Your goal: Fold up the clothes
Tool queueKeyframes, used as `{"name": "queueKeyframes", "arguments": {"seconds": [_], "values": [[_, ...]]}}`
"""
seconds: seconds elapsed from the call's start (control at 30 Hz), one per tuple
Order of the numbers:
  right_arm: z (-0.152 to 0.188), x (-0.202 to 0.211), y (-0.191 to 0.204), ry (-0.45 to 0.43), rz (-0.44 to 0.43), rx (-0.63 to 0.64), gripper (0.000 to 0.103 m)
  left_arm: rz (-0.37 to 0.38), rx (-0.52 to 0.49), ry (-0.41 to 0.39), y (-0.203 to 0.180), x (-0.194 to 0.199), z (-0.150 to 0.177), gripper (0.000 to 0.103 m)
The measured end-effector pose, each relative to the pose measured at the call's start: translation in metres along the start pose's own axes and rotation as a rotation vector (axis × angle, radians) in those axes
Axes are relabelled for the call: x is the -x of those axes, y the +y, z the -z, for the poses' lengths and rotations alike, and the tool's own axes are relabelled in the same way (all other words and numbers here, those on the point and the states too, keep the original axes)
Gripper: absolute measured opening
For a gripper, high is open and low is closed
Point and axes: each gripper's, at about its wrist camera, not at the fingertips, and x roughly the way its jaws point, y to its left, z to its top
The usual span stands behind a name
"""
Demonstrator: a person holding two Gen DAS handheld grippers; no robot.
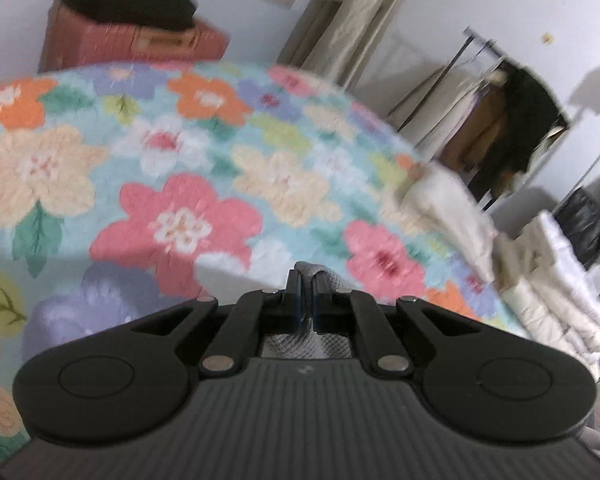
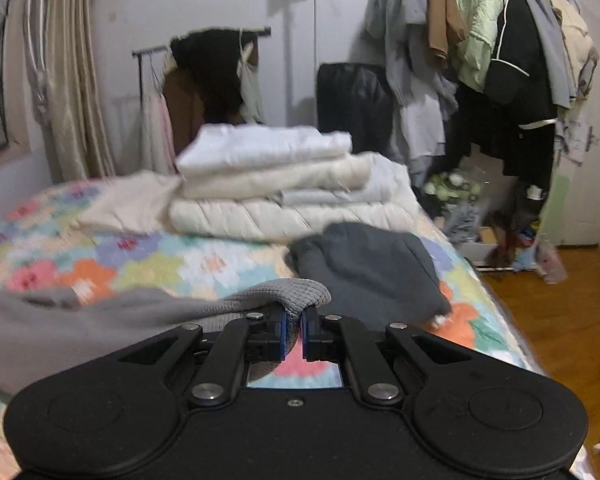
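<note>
A light grey knit garment [image 2: 112, 312] lies across the flowered bedspread [image 2: 172, 264] and stretches left from my right gripper [image 2: 294, 320], which is shut on its raised edge. In the left wrist view my left gripper [image 1: 307, 284] is shut on another fold of the same grey garment [image 1: 324, 274], lifted above the flowered bedspread [image 1: 180, 184]. More of that grey cloth shows under the left jaws. A folded dark grey garment [image 2: 372, 268] rests on the bed just beyond the right gripper.
A stack of folded white and cream clothes [image 2: 276, 184] sits at the far side of the bed, also seen as a white stack [image 1: 548, 280] at the bed's right edge. A crowded clothes rack [image 2: 492, 60] and wooden floor [image 2: 560, 312] lie to the right. A red suitcase [image 1: 132, 40] stands behind the bed.
</note>
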Motion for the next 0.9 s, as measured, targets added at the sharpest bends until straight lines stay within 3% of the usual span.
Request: {"name": "queueKeyframes", "arguments": {"seconds": [0.1, 0.2, 0.3, 0.43, 0.53, 0.63, 0.73, 0.77, 0.8, 0.9], "values": [[-0.02, 0.016, 0.004, -0.033, -0.049, -0.022, 0.006, 0.04, 0.003, -0.03, -0.012, 0.014, -0.003, 0.004], [-0.043, 0.024, 0.012, -0.094, -0.051, 0.042, 0.006, 0.034, 0.003, -0.033, -0.016, 0.014, -0.002, 0.004], [-0.074, -0.002, 0.015, -0.096, -0.066, 0.039, 0.006, -0.007, -0.001, -0.026, -0.013, 0.003, 0.002, 0.004], [-0.103, -0.065, 0.019, -0.026, -0.104, 0.026, 0.007, -0.102, -0.064, 0.013, -0.01, -0.026, 0.007, 0.004], [-0.087, -0.133, 0.017, 0.113, -0.139, -0.043, 0.009, -0.161, -0.04, 0.128, 0.003, -0.07, 0.02, 0.004], [-0.057, -0.176, 0.016, 0.21, -0.141, -0.11, 0.012, -0.223, -0.076, 0.178, 0.005, -0.094, 0.036, 0.004], [-0.02, -0.168, 0.02, 0.181, -0.101, -0.143, 0.03, -0.233, -0.071, 0.183, 0.004, -0.098, 0.04, 0.004], [-0.007, -0.158, 0.024, 0.162, -0.098, -0.146, 0.046, -0.232, -0.074, 0.177, 0.003, -0.096, 0.04, 0.004], [0.004, -0.148, 0.028, 0.151, -0.12, -0.137, 0.053, -0.231, -0.077, 0.171, 0.001, -0.094, 0.039, 0.004], [0.029, -0.124, 0.041, 0.169, -0.248, -0.097, 0.054, -0.217, -0.084, 0.155, -0.003, -0.088, 0.036, 0.004]]}}
